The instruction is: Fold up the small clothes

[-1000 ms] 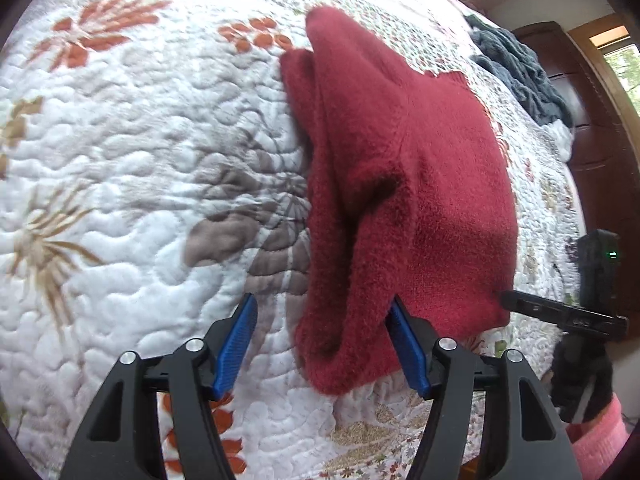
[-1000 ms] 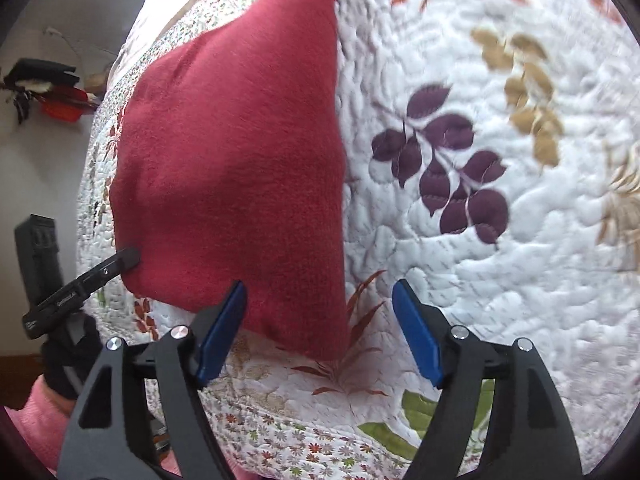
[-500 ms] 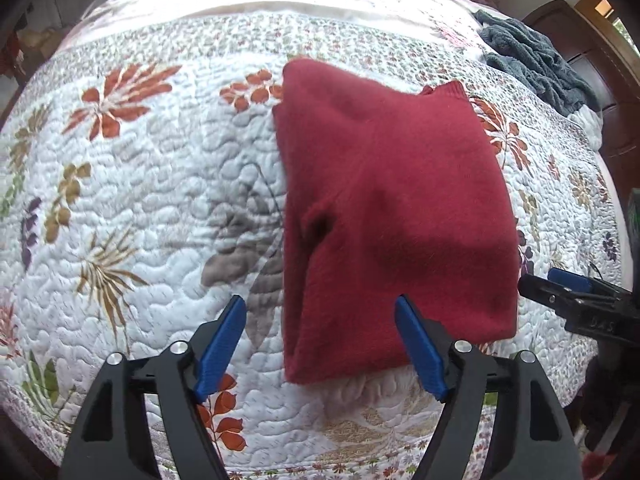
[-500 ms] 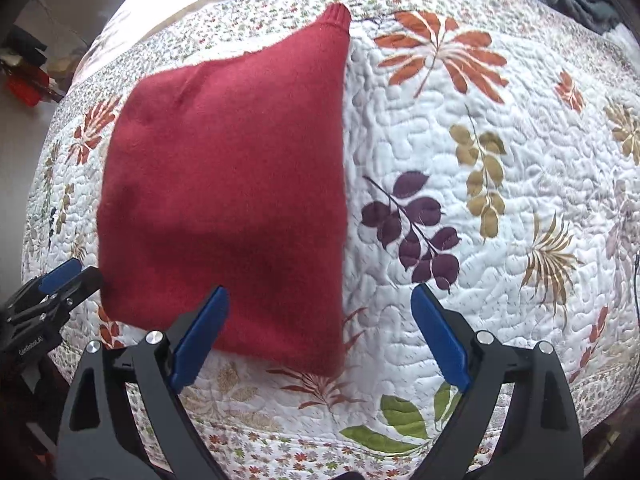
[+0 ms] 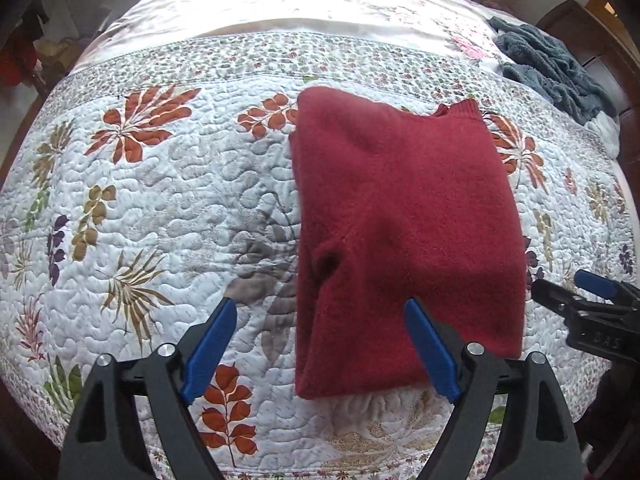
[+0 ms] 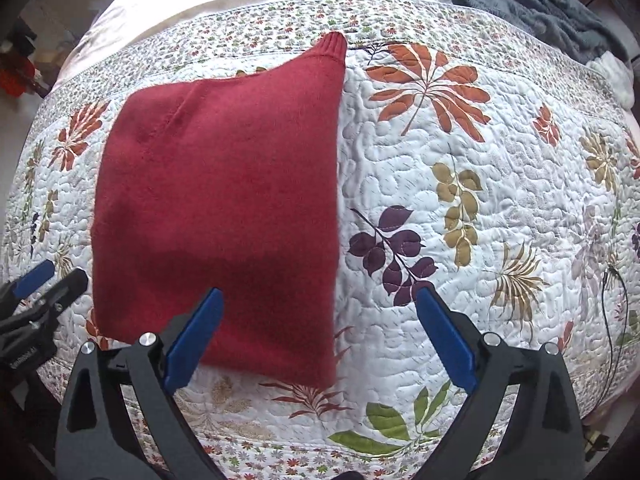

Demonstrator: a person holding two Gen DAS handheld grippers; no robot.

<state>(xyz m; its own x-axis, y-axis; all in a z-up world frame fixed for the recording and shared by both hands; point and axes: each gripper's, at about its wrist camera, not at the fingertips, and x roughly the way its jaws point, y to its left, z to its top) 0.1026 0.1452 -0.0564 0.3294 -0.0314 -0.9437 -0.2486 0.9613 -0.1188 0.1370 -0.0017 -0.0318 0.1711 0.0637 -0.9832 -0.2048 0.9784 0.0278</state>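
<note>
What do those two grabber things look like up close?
Both look the same. The left gripper and the right gripper each have two chunky black plastic arms with triangular cut-outs and shiny silver screws. The jaws are lined with flat bright blue pads. From the side, the other gripper's black body shows small pale lettering, too blurry to read. No sleeves or cables on them show.

clear: quilt (image 6: 500,208) right of sweater (image 6: 224,200) | blocked: grey blanket (image 5: 548,64) (far corner)
</note>
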